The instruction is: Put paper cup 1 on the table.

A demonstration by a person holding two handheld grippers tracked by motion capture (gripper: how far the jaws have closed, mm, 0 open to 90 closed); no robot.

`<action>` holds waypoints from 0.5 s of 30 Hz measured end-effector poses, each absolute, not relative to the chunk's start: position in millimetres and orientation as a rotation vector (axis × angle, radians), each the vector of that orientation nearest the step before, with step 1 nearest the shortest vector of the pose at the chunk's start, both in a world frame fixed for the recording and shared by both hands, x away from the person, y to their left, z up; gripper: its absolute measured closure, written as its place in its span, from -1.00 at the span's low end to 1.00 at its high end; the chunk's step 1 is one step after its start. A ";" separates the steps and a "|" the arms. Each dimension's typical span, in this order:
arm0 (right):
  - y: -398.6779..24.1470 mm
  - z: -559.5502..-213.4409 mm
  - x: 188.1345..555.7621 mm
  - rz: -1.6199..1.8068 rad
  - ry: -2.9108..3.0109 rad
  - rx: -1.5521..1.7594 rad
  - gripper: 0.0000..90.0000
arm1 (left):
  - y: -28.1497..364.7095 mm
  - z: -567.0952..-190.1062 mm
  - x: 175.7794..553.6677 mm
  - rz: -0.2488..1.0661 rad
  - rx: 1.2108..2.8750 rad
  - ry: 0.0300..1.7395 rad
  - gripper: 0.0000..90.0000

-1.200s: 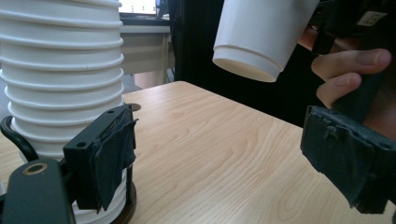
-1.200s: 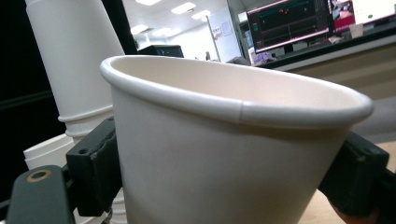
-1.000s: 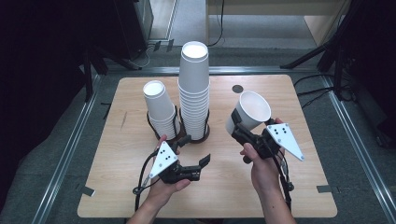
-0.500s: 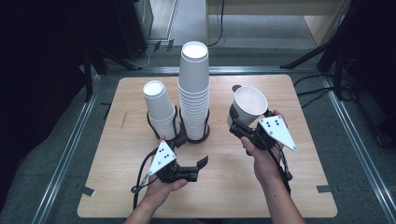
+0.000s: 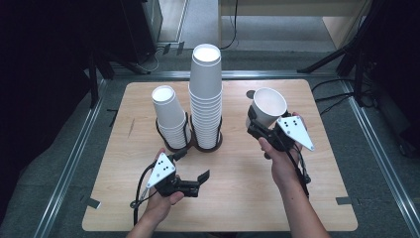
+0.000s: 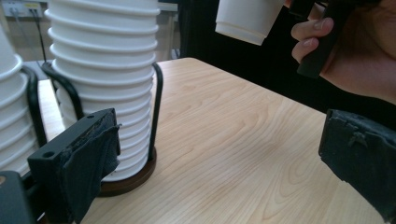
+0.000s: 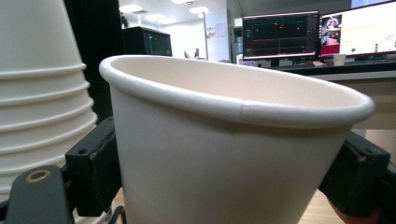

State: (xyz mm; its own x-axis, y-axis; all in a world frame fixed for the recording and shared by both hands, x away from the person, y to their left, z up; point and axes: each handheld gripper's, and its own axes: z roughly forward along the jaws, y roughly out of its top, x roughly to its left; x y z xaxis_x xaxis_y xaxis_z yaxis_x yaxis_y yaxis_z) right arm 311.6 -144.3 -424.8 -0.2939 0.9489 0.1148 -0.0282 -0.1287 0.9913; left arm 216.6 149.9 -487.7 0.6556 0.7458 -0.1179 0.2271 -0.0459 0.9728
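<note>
The right tongs (image 5: 257, 124) are clamping a tilted paper cup (image 5: 266, 106) beside the tall stack (image 5: 205, 99), risking crushing it, while the empty left tongs (image 5: 190, 171), having just been opening, are gaping apart.

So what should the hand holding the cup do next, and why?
Probably carry the single cup left and up toward the top of the tall stack. The right gripper is clamped on that cup, which hangs in the air mouth-up beside the stacks, apart from both. The left gripper has just opened its jaws with nothing between them, so it has let go.
</note>
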 end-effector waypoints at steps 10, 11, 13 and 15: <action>-148.5 -443.5 333.9 1.464 1.332 1.134 -0.70 | 162.6 -497.4 213.3 0.523 1.588 0.873 -1.00; -148.1 -445.7 335.9 1.449 1.329 1.125 -0.70 | 163.0 -498.1 213.3 0.531 1.590 0.877 -1.00; -147.3 -449.5 339.7 1.431 1.331 1.117 -0.70 | 163.6 -498.6 213.4 0.535 1.586 0.886 -1.00; -147.5 -452.6 343.3 1.426 1.329 1.122 -0.71 | 164.5 -498.7 213.6 0.537 1.586 0.891 -1.00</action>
State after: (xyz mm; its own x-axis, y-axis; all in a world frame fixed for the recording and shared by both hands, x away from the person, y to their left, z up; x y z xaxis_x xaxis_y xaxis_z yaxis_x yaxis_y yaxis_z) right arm 343.3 -147.5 -452.6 -0.2224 0.9734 0.0546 -0.0133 -0.0590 0.9982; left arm 213.6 164.5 -498.7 0.6031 0.7866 -0.1327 0.2506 -0.0289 0.9677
